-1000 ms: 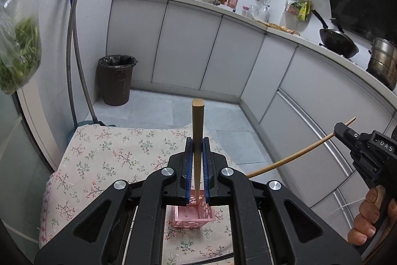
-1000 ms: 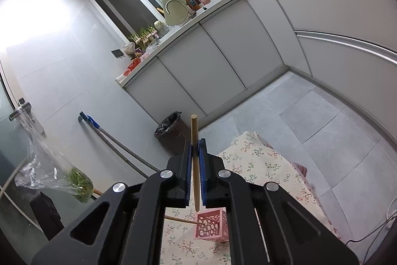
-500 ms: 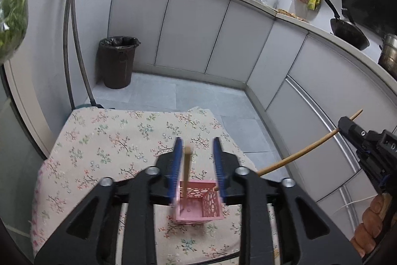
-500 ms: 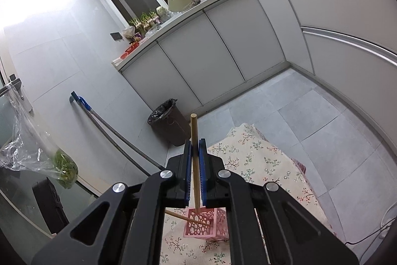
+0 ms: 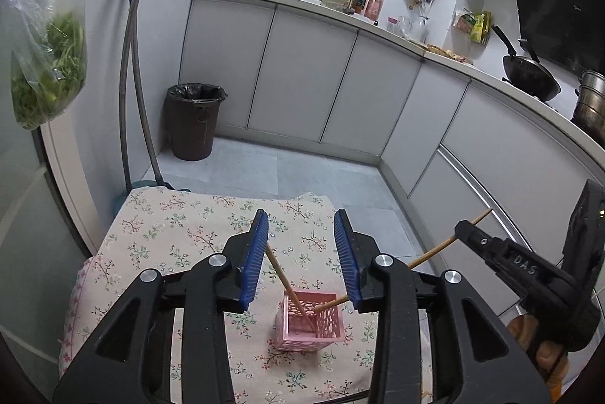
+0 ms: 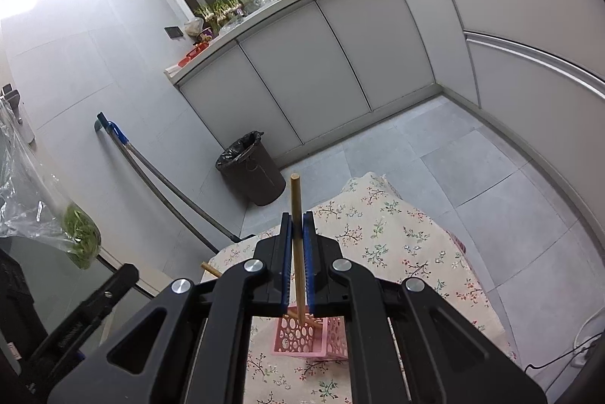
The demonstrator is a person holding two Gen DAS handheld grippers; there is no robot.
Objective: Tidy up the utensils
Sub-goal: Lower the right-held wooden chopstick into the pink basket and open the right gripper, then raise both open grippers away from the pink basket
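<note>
Now chopstick clamped between right fingers (tip in basket).

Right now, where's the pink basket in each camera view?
Left wrist view: pink basket sits low and centre on the floral cloth, below the open left gripper.
Right wrist view: it sits at bottom centre, partly behind the right gripper.
Shared landmark: the brown trash bin.

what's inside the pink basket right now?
One chopstick leans loose in the pink basket. A second chopstick, shut in the right gripper, dips its tip in. Basket floor mostly hidden.
</note>
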